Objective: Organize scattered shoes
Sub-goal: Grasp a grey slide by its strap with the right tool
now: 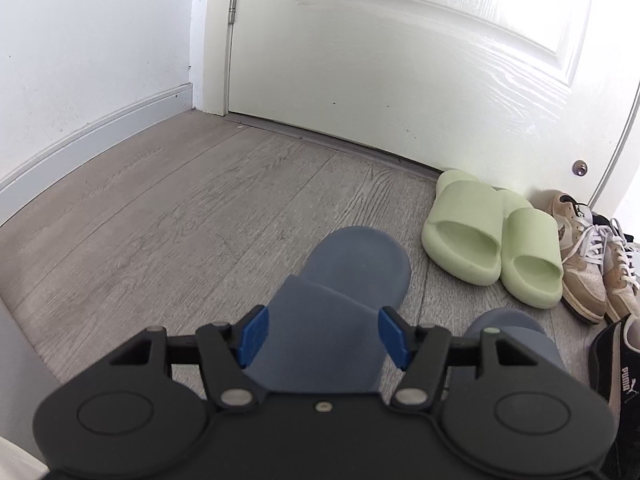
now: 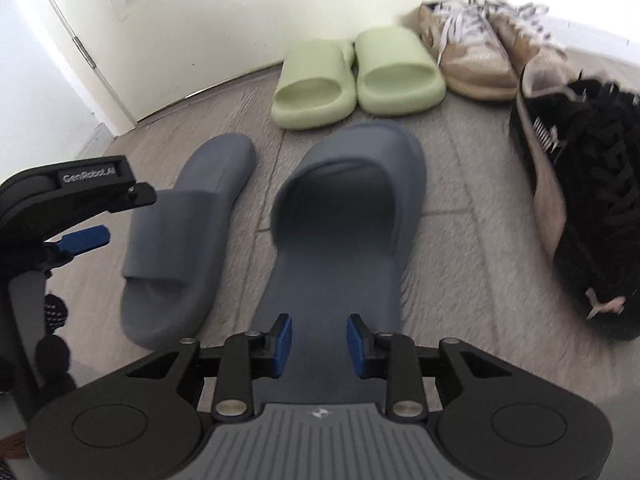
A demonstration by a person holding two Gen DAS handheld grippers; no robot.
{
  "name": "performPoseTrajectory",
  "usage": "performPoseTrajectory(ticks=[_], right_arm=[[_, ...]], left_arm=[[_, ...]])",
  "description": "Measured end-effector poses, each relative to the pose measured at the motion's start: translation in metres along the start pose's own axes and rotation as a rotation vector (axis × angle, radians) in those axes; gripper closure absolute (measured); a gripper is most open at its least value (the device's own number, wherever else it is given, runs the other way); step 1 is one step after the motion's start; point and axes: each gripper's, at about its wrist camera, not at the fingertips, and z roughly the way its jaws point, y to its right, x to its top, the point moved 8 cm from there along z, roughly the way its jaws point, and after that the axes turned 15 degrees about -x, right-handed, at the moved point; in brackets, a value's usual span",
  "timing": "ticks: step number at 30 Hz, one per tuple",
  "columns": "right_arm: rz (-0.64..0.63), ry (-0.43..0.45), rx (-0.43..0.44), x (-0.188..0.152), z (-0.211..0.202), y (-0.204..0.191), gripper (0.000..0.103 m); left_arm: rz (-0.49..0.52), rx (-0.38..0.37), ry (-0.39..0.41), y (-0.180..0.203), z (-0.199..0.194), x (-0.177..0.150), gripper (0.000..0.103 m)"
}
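Shoe count: two grey-blue slides, two pale green slides (image 2: 356, 76), two tan sneakers (image 2: 476, 56), one black sneaker (image 2: 580, 208). Grey-blue slides matte, thick-soled, wide strap, lying side by side on wood floor (image 1: 160, 208). Left slide (image 2: 180, 248) strap between left tongs (image 1: 325, 340), spread wide, pads not pressing. Right slide (image 2: 344, 216) heel under right tongs (image 2: 319, 344), narrower gap, gripping nothing.

Two slides (image 2: 344, 200) lie side by side near — another pair (image 2: 356, 76) beyond by the door (image 2: 200, 8), sneakers (image 2: 476, 60) to its right.
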Motion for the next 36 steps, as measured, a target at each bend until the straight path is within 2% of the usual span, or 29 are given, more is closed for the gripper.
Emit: performPoseTrajectory(ticks=[3,10,13,14,15,17,18,19,22,26,28,29,33,36], right_arm=[[-0.061,0.026,-0.021,-0.006,0.0,-0.019,0.068],[-0.053,0.008,0.097,-0.003,0.006,-0.044,0.068],[-0.061,-0.004,0.165,0.003,0.002,-0.042,0.069],[-0.077,0.032,0.16,0.011,-0.005,-0.036,0.068],[-0.093,0.069,0.154,0.02,-0.012,-0.03,0.064],[-0.139,0.138,0.133,0.037,-0.022,-0.02,0.042],[-0.191,0.18,0.11,0.048,-0.027,-0.013,0.017],[-0.251,0.213,0.084,0.06,-0.031,-0.006,0.004],[-0.38,0.255,0.05,0.085,-0.025,0.007,0.004],[-0.624,0.237,0.018,0.096,0.009,0.0,0.004],[-0.758,0.288,0.059,0.103,0.023,-0.016,0.004],[-0.783,0.283,0.098,0.106,0.028,-0.019,0.004],[-0.822,0.194,0.16,0.115,0.054,-0.016,0.004],[-0.816,0.123,0.158,0.107,0.071,-0.006,0.004]], left_arm=[[-0.047,-0.008,0.001,-0.008,0.0,0.001,0.042],[-0.116,-0.018,0.011,-0.02,-0.002,0.003,0.042],[-0.127,-0.02,0.007,-0.022,-0.002,0.002,0.042],[-0.134,-0.023,0.004,-0.023,-0.001,0.002,0.042],[-0.138,-0.025,0.002,-0.023,-0.001,0.002,0.042],[-0.136,-0.027,0.004,-0.022,0.0,0.002,0.042],[-0.131,-0.029,0.005,-0.021,0.0,0.002,0.042],[-0.125,-0.031,0.005,-0.02,0.0,0.002,0.042],[-0.104,-0.033,0.006,-0.016,0.0,0.002,0.042],[-0.082,-0.029,0.001,-0.014,0.001,0.0,0.042],[-0.087,-0.033,-0.006,-0.014,0.002,-0.001,0.042],[-0.091,-0.035,-0.012,-0.015,0.003,-0.002,0.042],[-0.098,-0.04,-0.022,-0.017,0.005,-0.003,0.042],[-0.097,-0.049,-0.02,-0.015,0.006,-0.003,0.042]])
